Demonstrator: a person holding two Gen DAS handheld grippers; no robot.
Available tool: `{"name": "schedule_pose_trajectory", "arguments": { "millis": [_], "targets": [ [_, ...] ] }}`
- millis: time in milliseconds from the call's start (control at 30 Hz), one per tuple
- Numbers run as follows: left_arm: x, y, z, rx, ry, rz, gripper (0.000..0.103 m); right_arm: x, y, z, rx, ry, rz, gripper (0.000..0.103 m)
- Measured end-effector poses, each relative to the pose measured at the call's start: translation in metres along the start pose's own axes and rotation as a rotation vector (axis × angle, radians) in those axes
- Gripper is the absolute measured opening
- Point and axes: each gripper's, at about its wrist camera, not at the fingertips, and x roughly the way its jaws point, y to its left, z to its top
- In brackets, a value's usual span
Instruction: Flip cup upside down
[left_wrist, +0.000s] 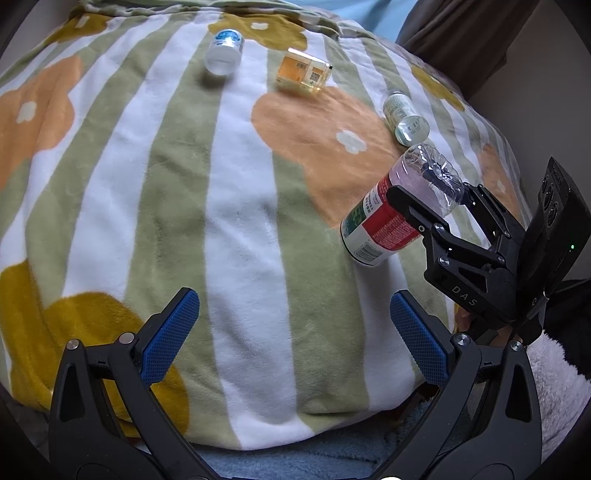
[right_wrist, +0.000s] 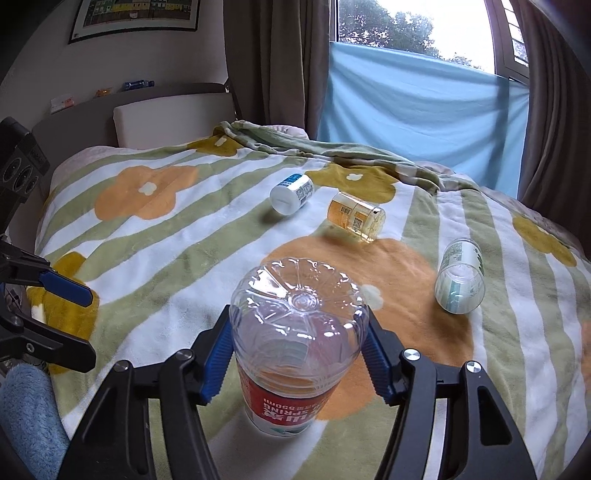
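A clear plastic cup cut from a bottle, with a red, white and green label (right_wrist: 295, 339), is held bottom-up between the blue pads of my right gripper (right_wrist: 297, 354). Its open end points down at the blanket. In the left wrist view the same cup (left_wrist: 399, 206) hangs tilted, a little above the blanket, in the right gripper (left_wrist: 428, 206). My left gripper (left_wrist: 291, 332) is open and empty, low over the front of the blanket; one of its blue fingers shows in the right wrist view (right_wrist: 66, 288).
A striped flower blanket (left_wrist: 236, 184) covers the bed. Three other cups lie on their sides: a white one (right_wrist: 291, 194), an amber one (right_wrist: 356, 218) and a clear green-labelled one (right_wrist: 460, 280). A headboard (right_wrist: 166, 118), curtains and a blue sheet (right_wrist: 417, 114) stand behind.
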Motion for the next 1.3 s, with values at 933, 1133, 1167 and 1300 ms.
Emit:
{"name": "schedule_pose_trajectory", "arguments": {
  "millis": [933, 1133, 1167, 1300],
  "targets": [
    [-0.101, -0.043, -0.003, 0.096, -0.403, 0.135, 0.103, -0.136, -0.01, 0.041, 0.138, -0.229, -0.126, 0.103],
    [-0.164, -0.087, -0.007, 0.198, -0.677, 0.224, 0.103, -0.209, -0.002, 0.072, 0.177, -0.246, -0.298, 0.103],
    [-0.172, -0.093, -0.008, 0.213, -0.708, 0.248, 0.103, -0.218, -0.003, 0.073, 0.202, -0.25, -0.307, 0.103],
    [-0.189, -0.106, -0.022, 0.24, -0.789, 0.295, 0.103, -0.243, -0.006, 0.07, 0.271, -0.259, -0.365, 0.103]
  ]
}}
